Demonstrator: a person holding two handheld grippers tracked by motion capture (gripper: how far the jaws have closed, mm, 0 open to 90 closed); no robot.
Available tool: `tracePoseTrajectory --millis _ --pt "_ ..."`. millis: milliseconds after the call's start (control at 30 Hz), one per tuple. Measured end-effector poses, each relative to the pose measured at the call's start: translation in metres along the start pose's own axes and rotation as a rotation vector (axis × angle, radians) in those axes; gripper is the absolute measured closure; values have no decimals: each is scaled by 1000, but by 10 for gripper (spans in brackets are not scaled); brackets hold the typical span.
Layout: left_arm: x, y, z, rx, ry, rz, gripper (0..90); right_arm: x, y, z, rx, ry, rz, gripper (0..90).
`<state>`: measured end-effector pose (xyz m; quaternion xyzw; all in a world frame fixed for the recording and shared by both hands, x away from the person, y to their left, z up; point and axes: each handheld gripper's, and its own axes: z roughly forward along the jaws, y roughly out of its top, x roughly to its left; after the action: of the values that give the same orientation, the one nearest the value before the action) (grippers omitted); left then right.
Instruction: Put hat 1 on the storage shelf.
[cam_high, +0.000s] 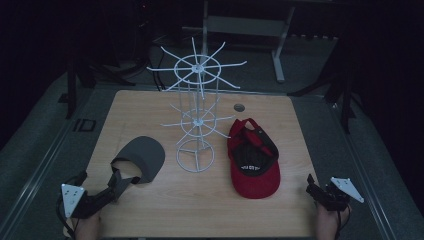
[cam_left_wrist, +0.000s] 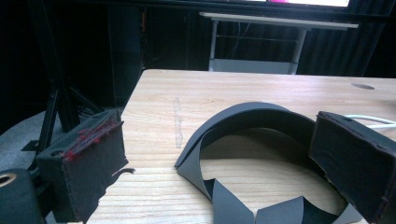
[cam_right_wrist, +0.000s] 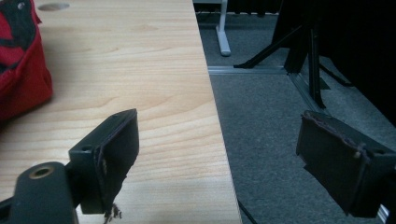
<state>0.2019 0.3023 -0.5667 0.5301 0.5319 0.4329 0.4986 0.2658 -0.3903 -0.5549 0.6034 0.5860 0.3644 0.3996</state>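
We have our left gripper (cam_high: 121, 178) at the near-left of the table (cam_high: 210, 210), jaws spread wide and straddling the back strap of the grey visor (cam_high: 142, 157), which lies flat just left of the white wire rack (cam_high: 196, 112). In the left gripper view the visor's band (cam_left_wrist: 243, 116) curves between our two pads (cam_left_wrist: 88, 158), with the crossed strap ends (cam_left_wrist: 254, 205) nearest us; nothing is pinched yet. Our judgement is that the step in hand is taking hold of the visor, probably to hang it on one of the rack's arms. To do it well, we should ease the jaws forward until one pad sits inside the band and the other outside, then close on a single layer of the band rather than on the loose strap ends, which would likely slip or fold. A grip near the back of the band should leave the loop free for hooking over an arm. We should lift straight up before moving right, so the brim does not catch the rack's base ring (cam_high: 195, 155). Our right gripper (cam_high: 316, 189) waits at the near-right corner, jaws also wide and holding nothing, half over the table edge, with the red cap (cam_high: 255, 162) lying upside down to its left.
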Motion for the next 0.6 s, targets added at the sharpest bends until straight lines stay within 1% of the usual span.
tracePoseTrajectory --millis 33,67,100,133,167,200,233,267,300,333,400,433,467,500,533,567,600 --pt "0 0 0 0 0 0 39 0 0 0 0 0 0 130" --pt "1 0 -1 -4 0 -7 39 0 1 -1 -3 18 0 130" --pt "1 0 -1 -3 -1 -9 39 0 1 -1 -3 18 0 130" --pt "1 1 -1 -6 4 -12 40 1 2 -2 8 28 -15 129" --pt "2 1 -2 -14 -3 -32 39 1 2 -3 13 36 -20 129" --pt "2 1 -2 -14 -3 -32 39 2 2 -3 21 40 -22 129" --pt "2 2 -2 -15 3 -33 39 2 4 -4 31 53 -22 129" --pt "1 2 -3 -16 -2 -32 39 3 5 -5 39 69 -23 126" --pt "1 2 -3 -16 -2 -32 40 3 5 -5 39 69 -23 126" --pt "0 3 -3 -12 1 -17 52 5 10 -8 58 99 -26 117" --pt "-1 3 -4 -10 -5 -15 53 7 16 -11 81 121 -40 112" --pt "-3 4 -4 3 -7 -6 53 9 20 -13 82 125 -49 110" --pt "-4 4 -5 10 -13 -6 53 10 24 -15 77 117 -62 111" --pt "-4 4 -5 10 -13 -6 53 11 27 -16 89 135 -63 116" --pt "-5 5 -5 12 -24 -11 53 11 31 -17 100 161 -61 115" --pt "-6 6 -5 20 -35 -19 53 11 31 -17 100 161 -61 115" --pt "-7 6 -6 25 -36 -27 53 12 34 -18 103 172 -62 115"
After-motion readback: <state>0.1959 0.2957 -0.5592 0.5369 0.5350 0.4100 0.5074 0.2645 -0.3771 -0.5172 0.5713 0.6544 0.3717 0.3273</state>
